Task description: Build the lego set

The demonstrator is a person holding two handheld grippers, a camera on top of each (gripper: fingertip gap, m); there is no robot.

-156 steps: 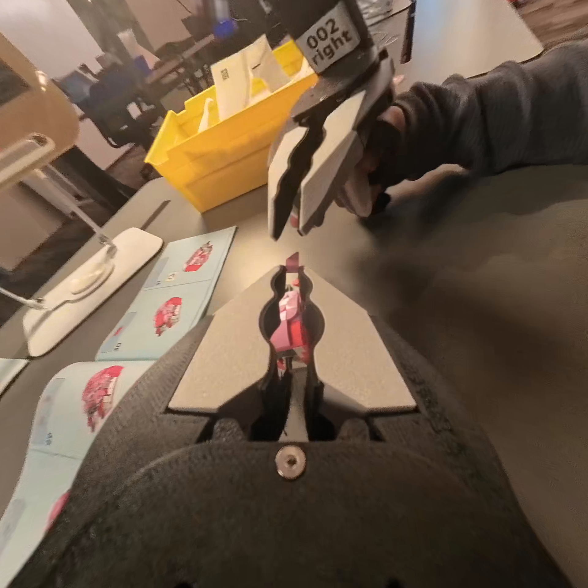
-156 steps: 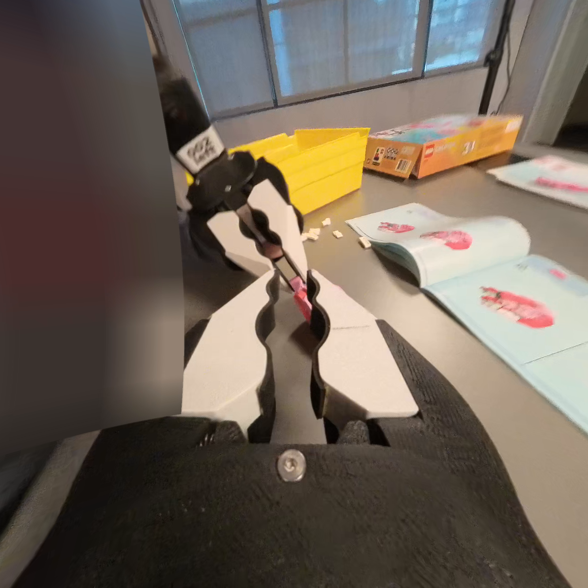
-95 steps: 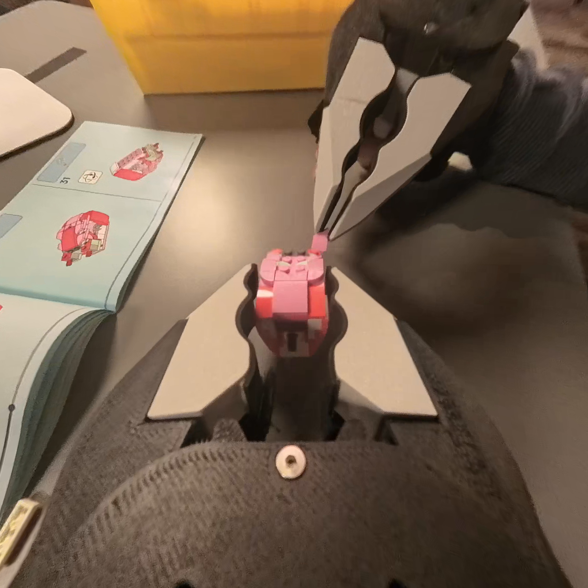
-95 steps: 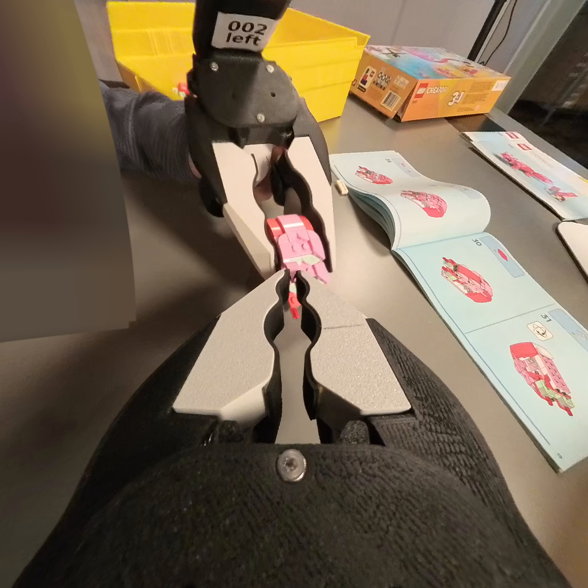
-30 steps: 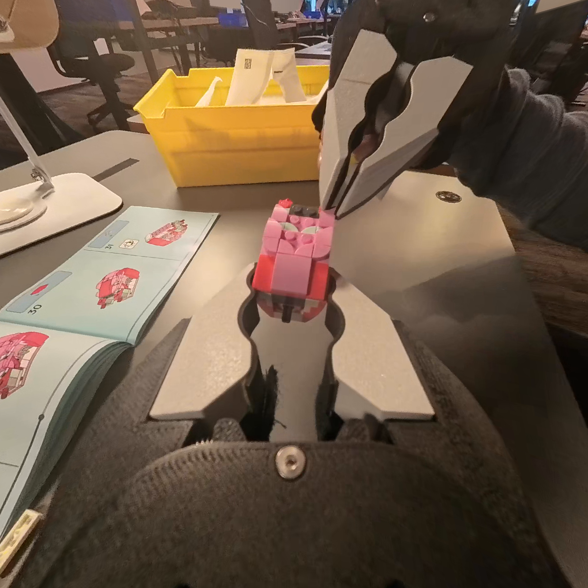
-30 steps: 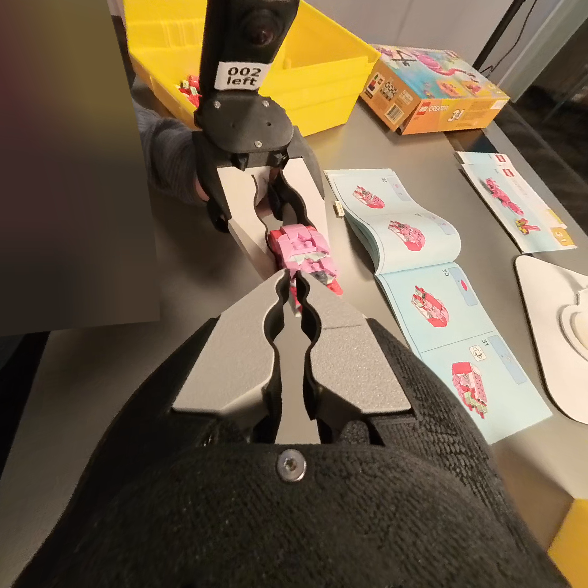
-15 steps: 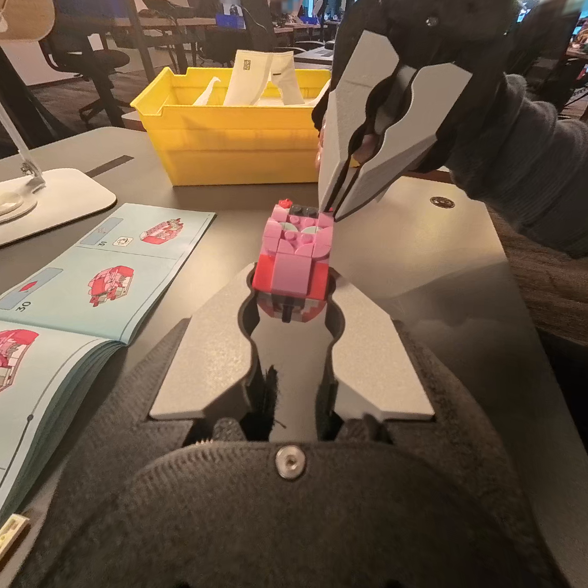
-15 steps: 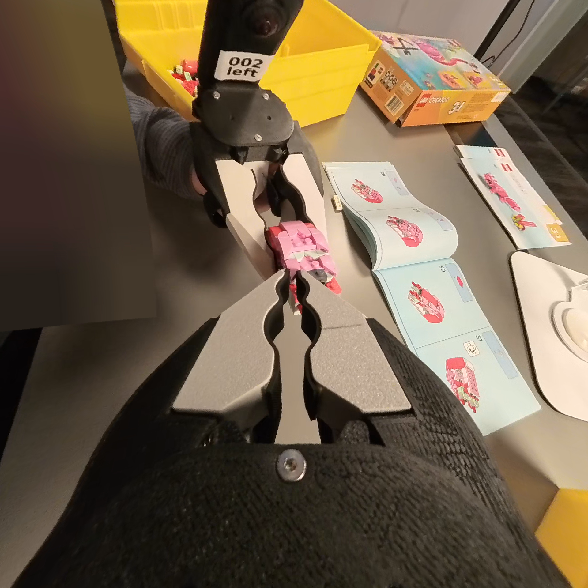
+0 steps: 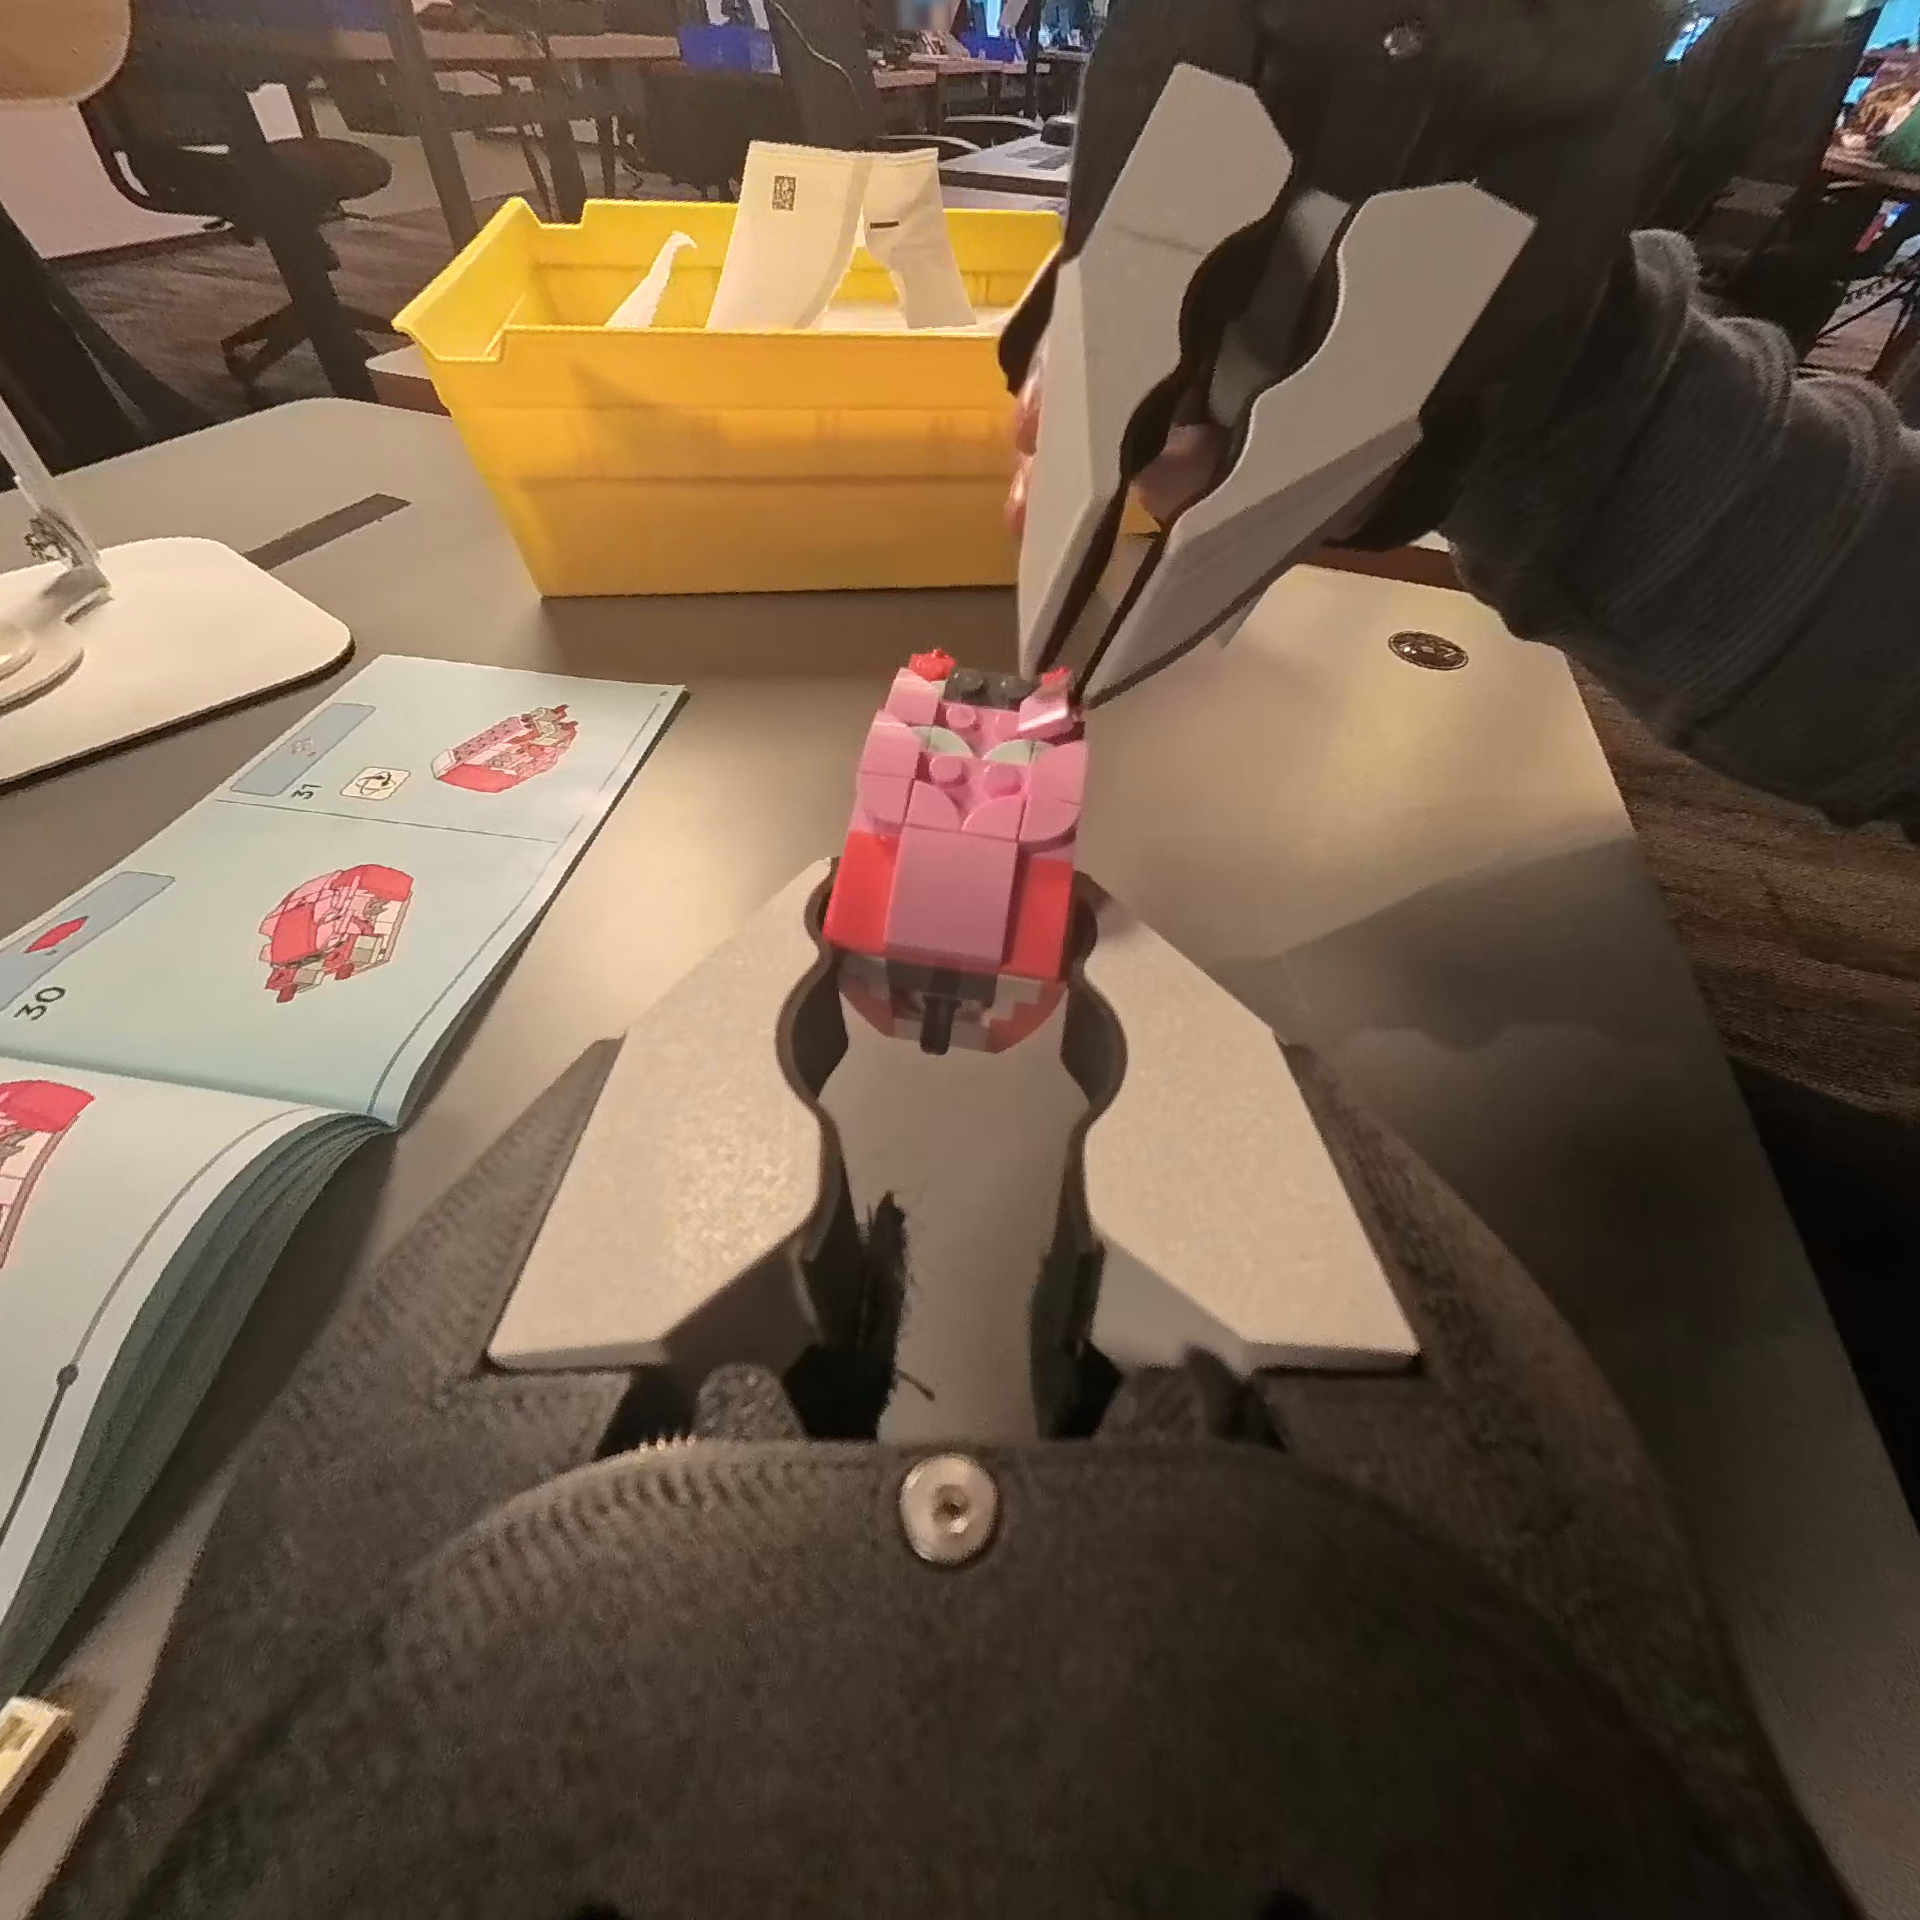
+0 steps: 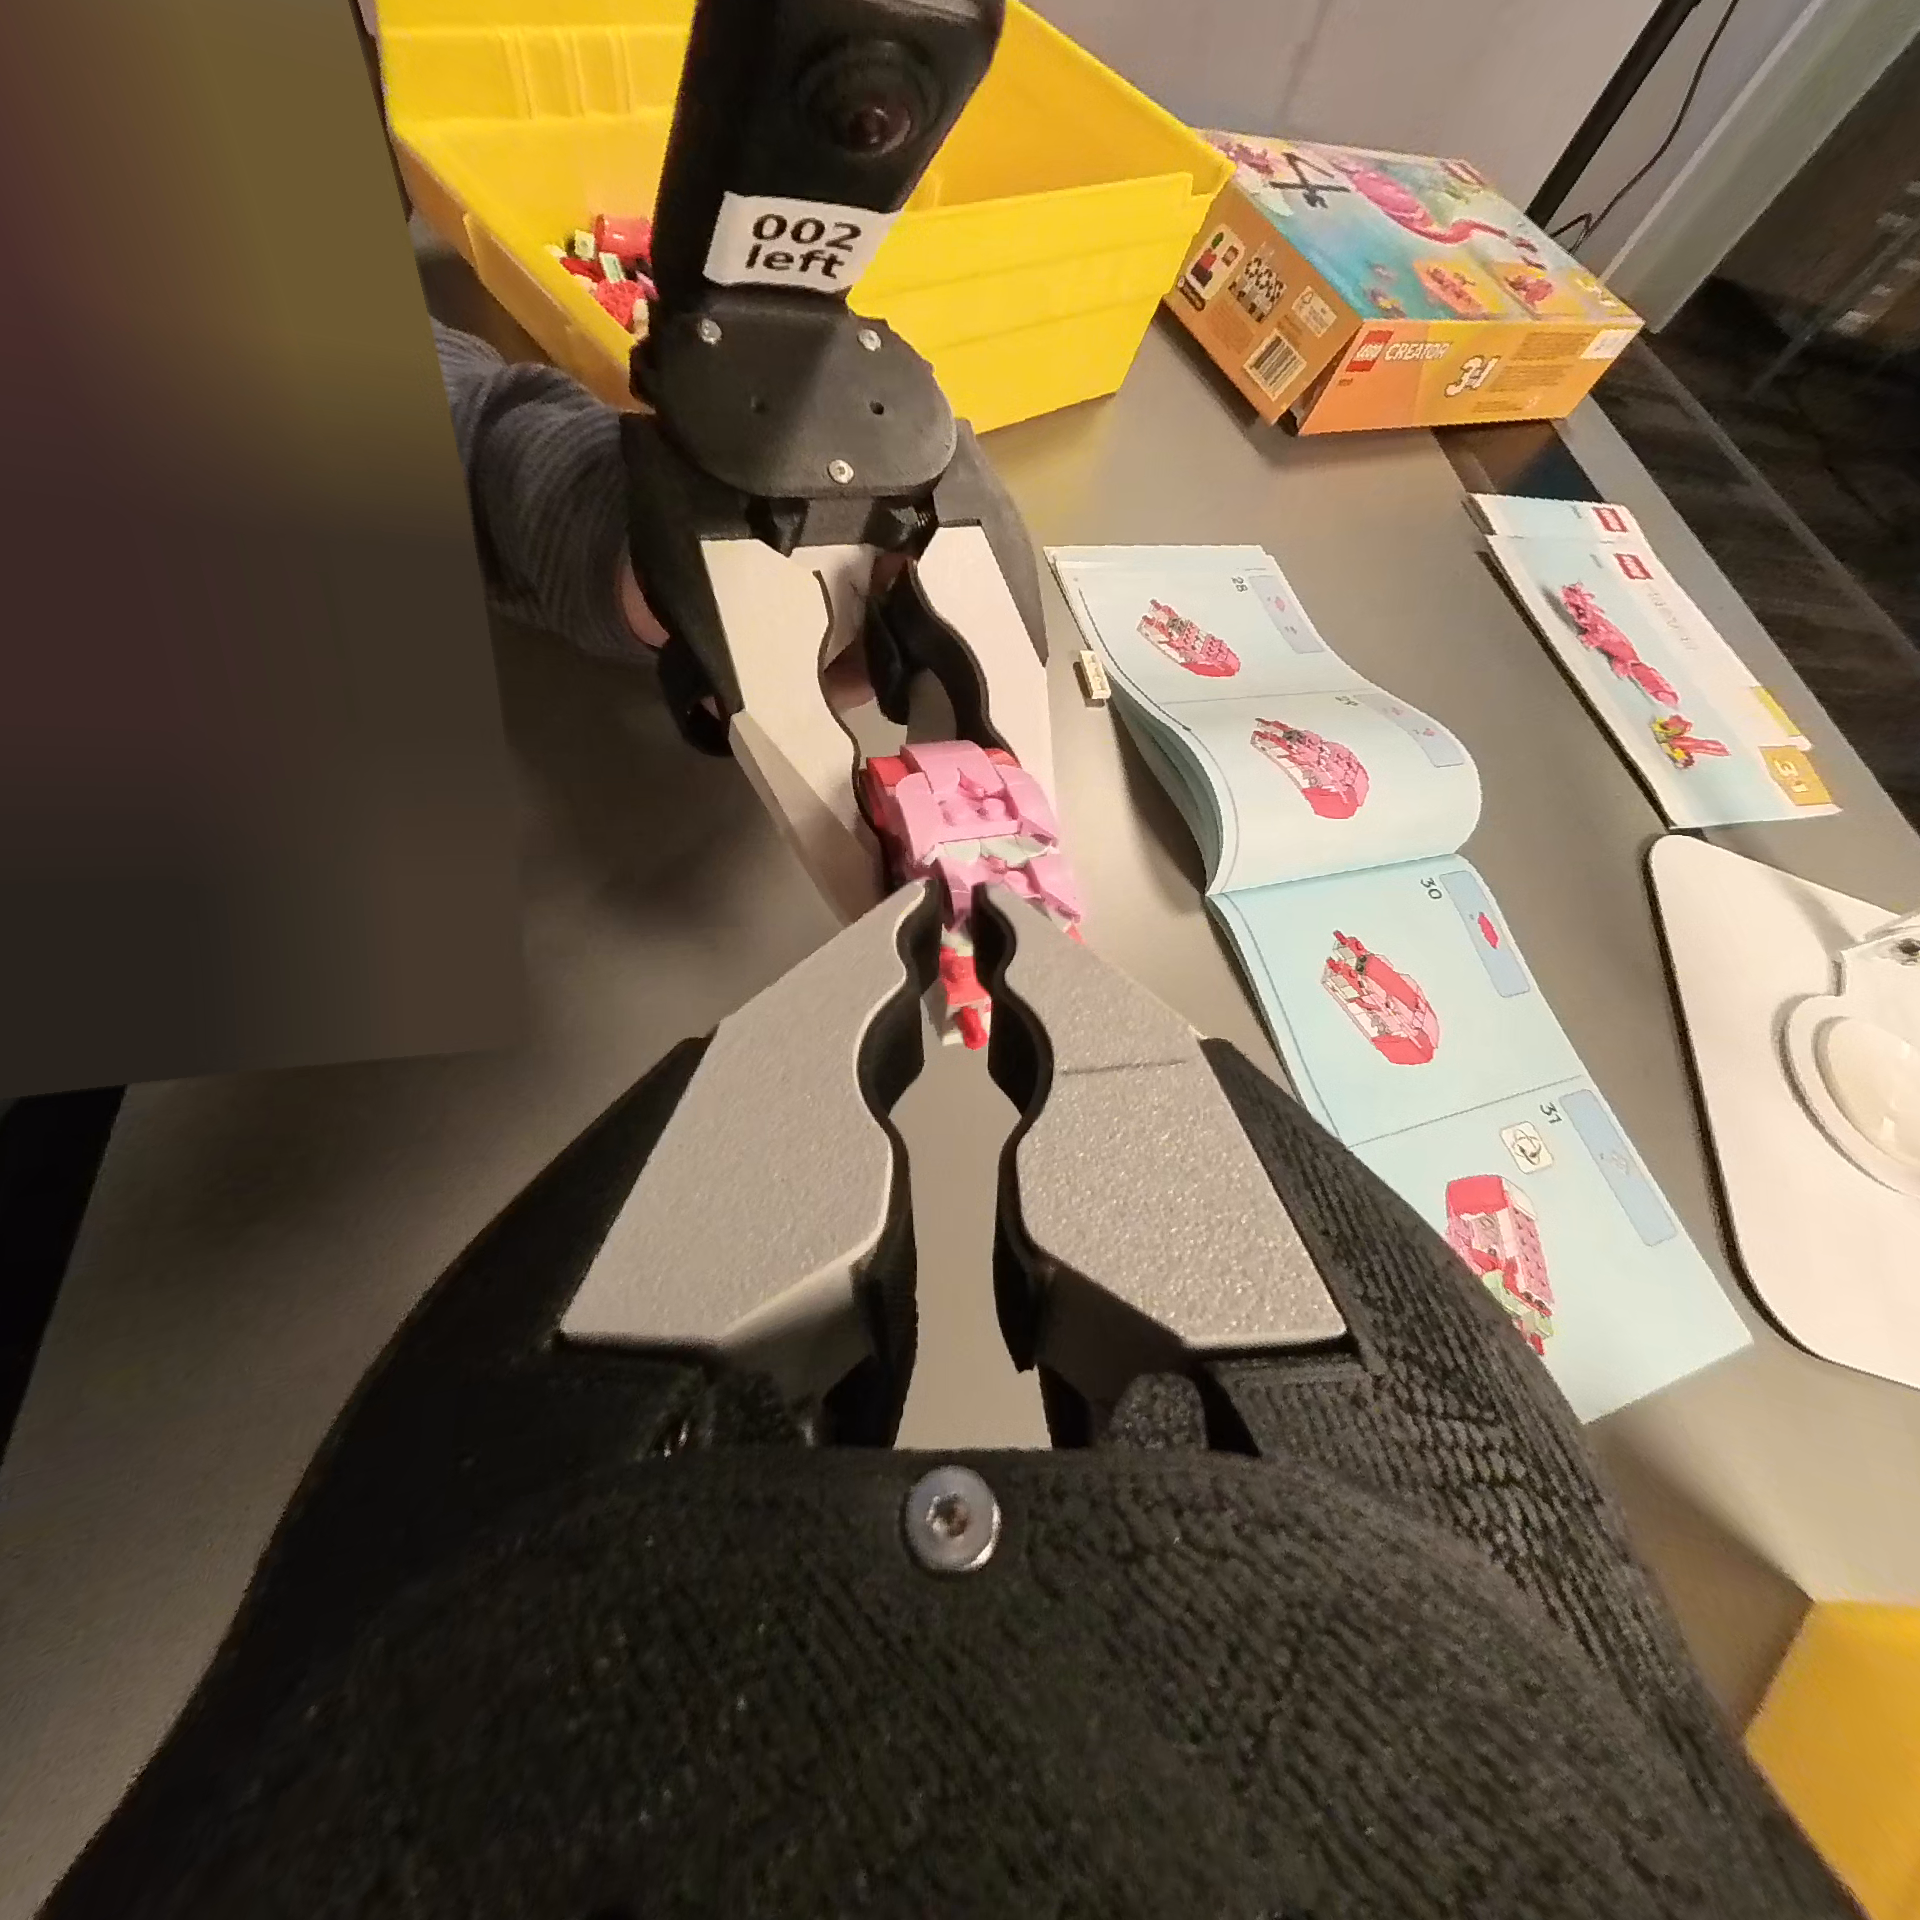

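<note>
One pink-and-red brick model, grey studs, claw-clamped, perhaps unfinished.

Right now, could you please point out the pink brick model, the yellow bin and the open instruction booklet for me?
pink brick model (image 9: 951, 878): left wrist view, its flat pink front tile.
yellow bin (image 9: 748, 457): left wrist view, its front wall.
open instruction booklet (image 10: 1382, 977): right wrist view, a pale blue page.

Open booklet beside left gripper

I've turned the brick model top-up in my left gripper, and my right gripper now pinches its far corner.
</note>
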